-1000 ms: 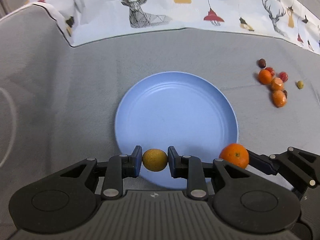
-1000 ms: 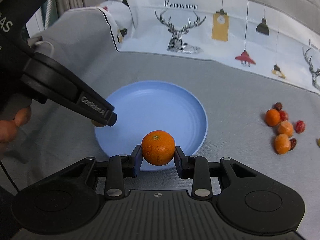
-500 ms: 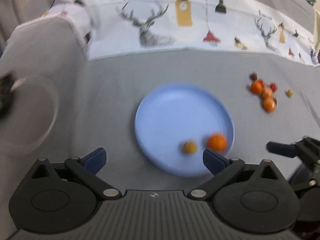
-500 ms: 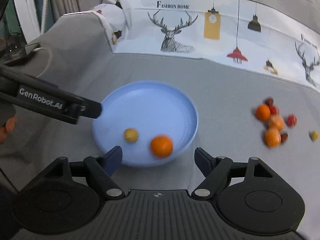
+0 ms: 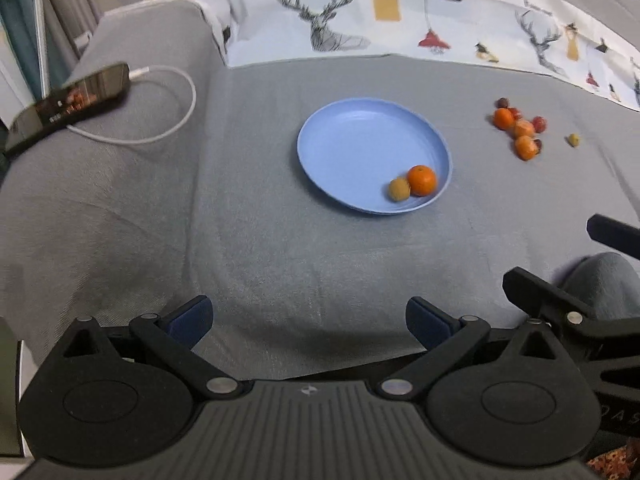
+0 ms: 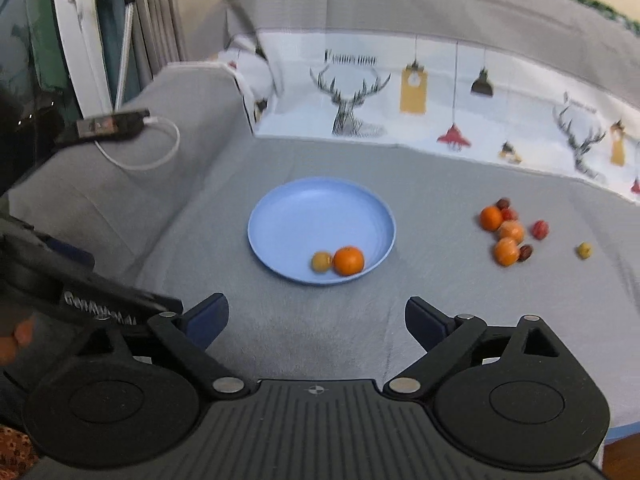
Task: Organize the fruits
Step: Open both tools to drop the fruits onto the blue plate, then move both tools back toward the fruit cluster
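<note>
**Two fruits sit on the blue plate**

A big grey cloth [image 5: 280, 240] covers the soft surface. In the middle lies a round blue plate [image 5: 352, 148] [image 6: 304, 216]. On its near right side sits an orange [image 5: 421, 180] [image 6: 348, 261], and a small yellow-brown fruit [image 5: 399, 189] [image 6: 321, 261] touches it on the left.

More fruit waits on the cloth, well to the right of the plate. It is a little pile of oranges and small red fruits [image 5: 520, 130] [image 6: 506, 232]. One tiny yellow fruit [image 5: 574, 139] [image 6: 584, 250] lies alone, right of the pile.

At the far side lies a white cloth with deer and lamps [image 5: 400, 20] [image 6: 420, 96] drawn on it. Far to the left, a dark phone [image 5: 68, 100] [image 6: 108, 124] rests on a raised grey part, with a white cable [image 5: 168, 120] [image 6: 160, 152] curling from it. Curtains [image 6: 156, 20] and a white frame [image 6: 80, 40] stand in the far left corner of the room.

The left claw [image 5: 308, 320] is spread wide and holds nothing. The right claw [image 6: 316, 320] is spread wide too, and holds nothing. Both hang above the near part of the cloth, well apart from the plate.
</note>
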Motion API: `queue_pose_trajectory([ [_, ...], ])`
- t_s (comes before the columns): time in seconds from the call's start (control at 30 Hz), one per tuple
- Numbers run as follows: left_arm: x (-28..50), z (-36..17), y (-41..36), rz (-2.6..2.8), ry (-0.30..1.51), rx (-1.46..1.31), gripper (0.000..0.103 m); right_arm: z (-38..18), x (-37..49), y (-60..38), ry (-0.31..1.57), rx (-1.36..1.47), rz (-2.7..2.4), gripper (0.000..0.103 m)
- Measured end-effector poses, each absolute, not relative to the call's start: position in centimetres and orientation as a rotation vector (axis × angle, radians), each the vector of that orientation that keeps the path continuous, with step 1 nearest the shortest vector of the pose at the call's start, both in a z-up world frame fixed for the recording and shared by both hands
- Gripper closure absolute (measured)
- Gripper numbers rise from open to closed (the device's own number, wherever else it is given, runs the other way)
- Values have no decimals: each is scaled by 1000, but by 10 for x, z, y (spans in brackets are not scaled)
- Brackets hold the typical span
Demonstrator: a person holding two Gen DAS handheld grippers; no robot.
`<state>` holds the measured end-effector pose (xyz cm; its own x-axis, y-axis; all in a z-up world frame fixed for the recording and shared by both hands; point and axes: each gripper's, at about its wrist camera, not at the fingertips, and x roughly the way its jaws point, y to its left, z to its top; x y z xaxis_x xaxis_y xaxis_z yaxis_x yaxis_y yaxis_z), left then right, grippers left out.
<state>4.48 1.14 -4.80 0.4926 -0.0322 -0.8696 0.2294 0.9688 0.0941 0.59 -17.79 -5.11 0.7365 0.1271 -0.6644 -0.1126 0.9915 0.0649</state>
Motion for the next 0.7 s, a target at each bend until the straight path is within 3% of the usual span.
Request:
queue_pose_trajectory([
  [0.7,-9,-16,1,-114,950,250,0,-13,-59,-178,569,-8,122,6],
])
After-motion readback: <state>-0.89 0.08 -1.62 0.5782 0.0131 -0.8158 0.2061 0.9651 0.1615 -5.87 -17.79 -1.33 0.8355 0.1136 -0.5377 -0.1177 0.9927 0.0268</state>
